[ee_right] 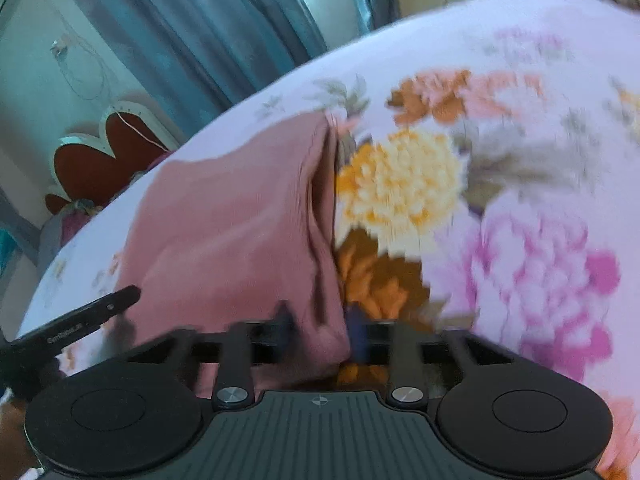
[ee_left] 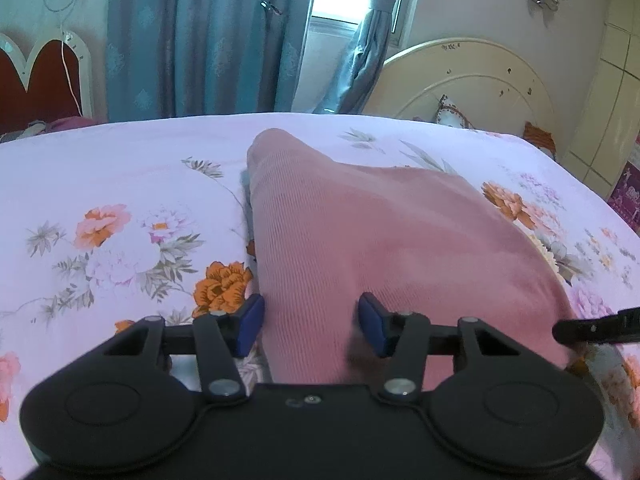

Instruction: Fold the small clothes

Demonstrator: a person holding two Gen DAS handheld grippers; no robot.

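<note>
A pink ribbed garment lies folded on the floral bed sheet. My left gripper is open, its blue-padded fingers astride the garment's near edge without pinching it. In the right wrist view the same pink garment lies to the left, its folded layered edge running down toward me. My right gripper has its jaws drawn in on the garment's near right corner; the view is blurred by motion. The right gripper's tip shows at the right edge of the left wrist view.
The bed sheet fills most of both views. Blue curtains and a window hang behind the bed. A cream headboard stands at the right and a red and white one at the left.
</note>
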